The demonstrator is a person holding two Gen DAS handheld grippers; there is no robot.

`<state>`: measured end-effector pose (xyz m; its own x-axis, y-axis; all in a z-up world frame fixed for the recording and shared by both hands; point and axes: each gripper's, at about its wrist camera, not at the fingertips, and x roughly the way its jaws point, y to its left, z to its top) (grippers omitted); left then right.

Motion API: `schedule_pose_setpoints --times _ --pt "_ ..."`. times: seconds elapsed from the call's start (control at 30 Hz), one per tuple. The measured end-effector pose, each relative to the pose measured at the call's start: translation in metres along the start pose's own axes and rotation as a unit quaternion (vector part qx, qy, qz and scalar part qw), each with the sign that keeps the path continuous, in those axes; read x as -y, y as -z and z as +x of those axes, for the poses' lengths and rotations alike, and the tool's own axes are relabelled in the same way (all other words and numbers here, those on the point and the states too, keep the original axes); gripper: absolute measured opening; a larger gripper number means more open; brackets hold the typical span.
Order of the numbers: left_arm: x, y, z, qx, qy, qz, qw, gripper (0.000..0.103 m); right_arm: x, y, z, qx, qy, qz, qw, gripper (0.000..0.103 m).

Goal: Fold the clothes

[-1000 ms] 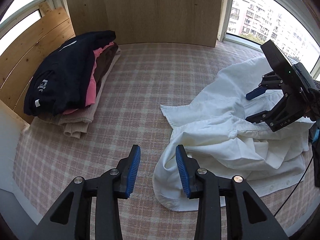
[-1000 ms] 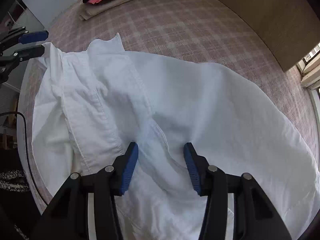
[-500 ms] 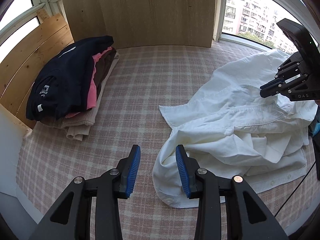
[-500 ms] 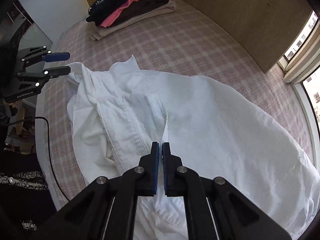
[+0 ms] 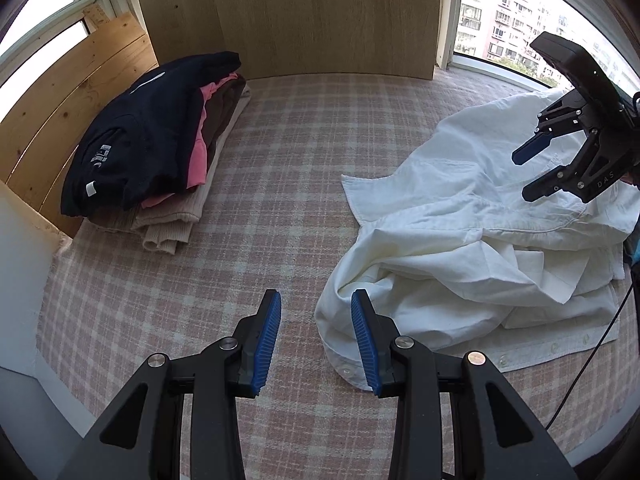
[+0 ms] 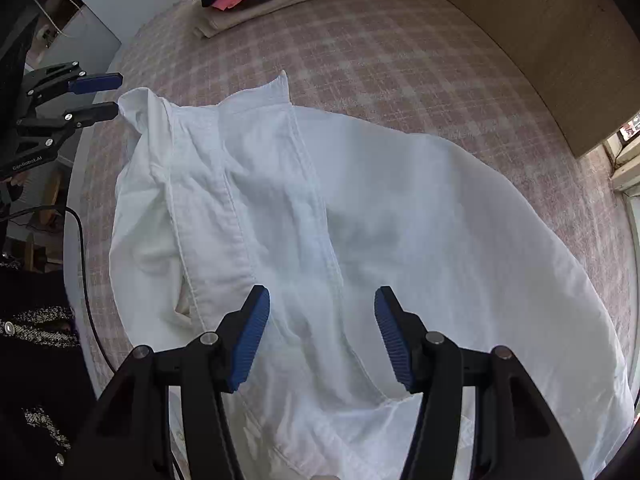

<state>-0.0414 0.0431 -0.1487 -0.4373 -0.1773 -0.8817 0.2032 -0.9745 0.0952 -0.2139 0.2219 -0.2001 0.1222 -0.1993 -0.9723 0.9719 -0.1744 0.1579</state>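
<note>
Lying crumpled on the checked tabletop point(image 5: 280, 168), the white shirt point(image 6: 400, 220) sits directly beneath the right gripper point(image 6: 322, 334), whose jaws are opening with nothing pinched; the left gripper point(image 5: 316, 338), jaws apart and empty, hovers just beside its near edge.

A crumpled shirt point(image 5: 472, 248) lay on the right side of the plaid-covered tabletop point(image 5: 260, 208). A stack of folded clothes point(image 5: 160, 148) sat at the far left, against the slatted board point(image 5: 68, 92), well apart from the shirt. An upright wooden panel point(image 5: 320, 16) stood behind. The left gripper point(image 5: 316, 332) hung just beside the shirt's near left edge; the right gripper point(image 6: 322, 336), jaws opening, hung over the shirt's middle.
</note>
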Motion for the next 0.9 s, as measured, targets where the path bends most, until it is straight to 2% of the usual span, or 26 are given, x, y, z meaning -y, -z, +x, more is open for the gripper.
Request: schedule_pose_setpoints --times 0.1,0.13,0.17,0.23,0.33,0.4,0.47,0.57,0.73,0.9 --pt "-0.002 0.002 0.001 -0.006 -0.005 -0.002 1.0000 0.035 0.002 0.003 0.011 -0.008 -0.010 0.013 1.000 0.055" --pt "-0.002 0.003 0.002 -0.008 -0.006 -0.002 1.0000 0.035 0.002 0.004 0.010 -0.005 -0.015 0.016 1.000 0.050" --pt "-0.001 0.003 0.003 -0.009 -0.006 -0.002 0.9999 0.035 0.001 0.005 0.008 -0.005 -0.026 0.020 0.999 0.044" --pt "0.000 0.003 0.004 -0.011 -0.004 -0.001 0.9999 0.035 -0.003 0.010 0.005 -0.010 -0.029 0.023 0.999 0.009" --pt "0.003 0.003 0.006 -0.012 0.000 0.001 0.9999 0.035 -0.016 0.017 -0.006 0.000 -0.008 0.017 1.000 0.004" --pt "0.004 0.004 0.006 -0.012 0.003 0.003 0.9999 0.035 -0.024 0.019 -0.021 0.029 0.015 0.033 0.999 0.004" --pt "0.003 0.004 0.005 -0.008 0.009 0.001 0.9999 0.035 -0.031 0.018 -0.045 0.070 0.056 0.049 0.995 0.003" --pt "0.000 0.007 0.002 -0.002 0.013 0.001 0.9999 0.035 -0.031 0.014 -0.103 0.147 0.131 0.086 0.977 0.003" --pt "-0.004 0.009 -0.009 0.013 0.017 0.000 0.9998 0.035 -0.019 -0.008 -0.220 0.253 0.225 0.151 0.929 0.003" --pt "-0.001 0.004 -0.027 0.044 0.033 0.007 0.9985 0.035 -0.054 -0.022 -0.331 0.317 0.311 0.137 0.885 0.003"
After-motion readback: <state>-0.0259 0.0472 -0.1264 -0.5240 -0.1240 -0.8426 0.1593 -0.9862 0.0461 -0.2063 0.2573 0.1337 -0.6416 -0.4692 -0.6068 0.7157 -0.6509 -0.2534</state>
